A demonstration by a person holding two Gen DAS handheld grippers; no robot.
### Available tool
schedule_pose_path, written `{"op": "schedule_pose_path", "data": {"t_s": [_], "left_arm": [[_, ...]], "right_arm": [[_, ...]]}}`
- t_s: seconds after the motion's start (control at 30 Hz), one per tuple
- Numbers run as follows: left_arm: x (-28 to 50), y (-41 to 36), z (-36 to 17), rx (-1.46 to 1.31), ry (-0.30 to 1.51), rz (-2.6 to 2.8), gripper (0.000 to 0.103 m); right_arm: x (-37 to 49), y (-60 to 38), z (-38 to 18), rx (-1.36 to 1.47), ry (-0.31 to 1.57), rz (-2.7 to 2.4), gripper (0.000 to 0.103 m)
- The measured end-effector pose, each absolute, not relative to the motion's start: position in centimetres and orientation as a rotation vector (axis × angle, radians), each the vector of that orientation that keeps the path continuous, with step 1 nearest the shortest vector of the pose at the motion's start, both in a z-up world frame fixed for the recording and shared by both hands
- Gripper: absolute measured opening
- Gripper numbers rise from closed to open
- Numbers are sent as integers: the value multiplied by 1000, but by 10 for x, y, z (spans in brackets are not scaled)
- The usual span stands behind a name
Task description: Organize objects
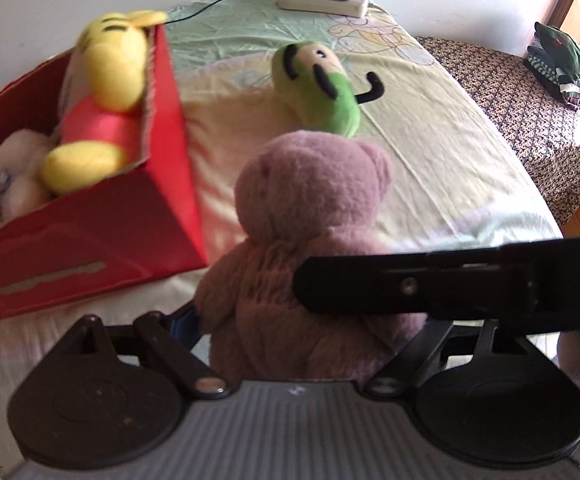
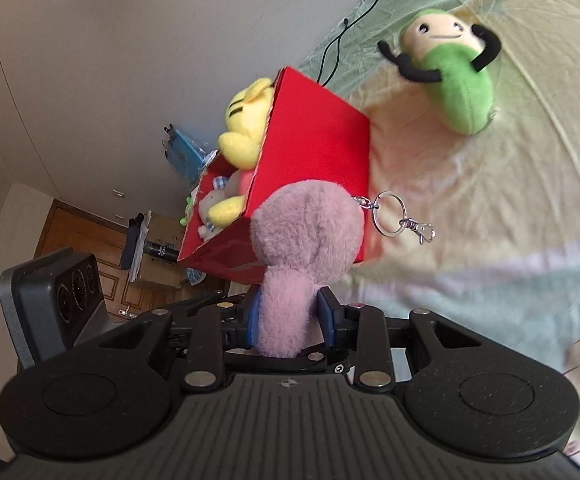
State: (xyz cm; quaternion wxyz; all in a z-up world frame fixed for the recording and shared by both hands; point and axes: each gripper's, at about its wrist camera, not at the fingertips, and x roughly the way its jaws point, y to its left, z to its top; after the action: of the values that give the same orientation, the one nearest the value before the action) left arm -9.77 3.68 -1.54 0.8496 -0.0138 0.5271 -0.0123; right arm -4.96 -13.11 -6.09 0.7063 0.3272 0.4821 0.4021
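While the right gripper (image 2: 286, 320) squeezes only the soft lower body of the pink bear (image 2: 302, 232), the toy could sag or slip out before reaching the red box (image 2: 322, 148), and its key ring (image 2: 390, 214) might snag the rim. The bear sits between closed jaws. Left gripper (image 1: 290, 328) seems open behind it, partly hidden.

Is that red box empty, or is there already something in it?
Not empty. The red box already holds a yellow plush and pale soft toys.
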Motion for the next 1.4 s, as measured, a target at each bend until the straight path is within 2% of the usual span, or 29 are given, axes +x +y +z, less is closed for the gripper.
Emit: {"op": "schedule_pose_path", "data": {"t_s": [0.57, 0.9, 1.17, 1.4], "left_arm": [[-180, 160, -1, -49, 1087, 43, 85], [-221, 211, 22, -115, 1042, 178, 85], [-226, 234, 52, -167, 982, 267, 85], [-195, 236, 79, -200, 898, 276, 85]], "right_arm": [[-108, 3, -46, 657, 1063, 972, 32], [-110, 72, -26, 566, 1054, 1120, 32], [-98, 99, -1, 525, 984, 1256, 32], [-70, 91, 24, 517, 914, 1297, 32]]}}
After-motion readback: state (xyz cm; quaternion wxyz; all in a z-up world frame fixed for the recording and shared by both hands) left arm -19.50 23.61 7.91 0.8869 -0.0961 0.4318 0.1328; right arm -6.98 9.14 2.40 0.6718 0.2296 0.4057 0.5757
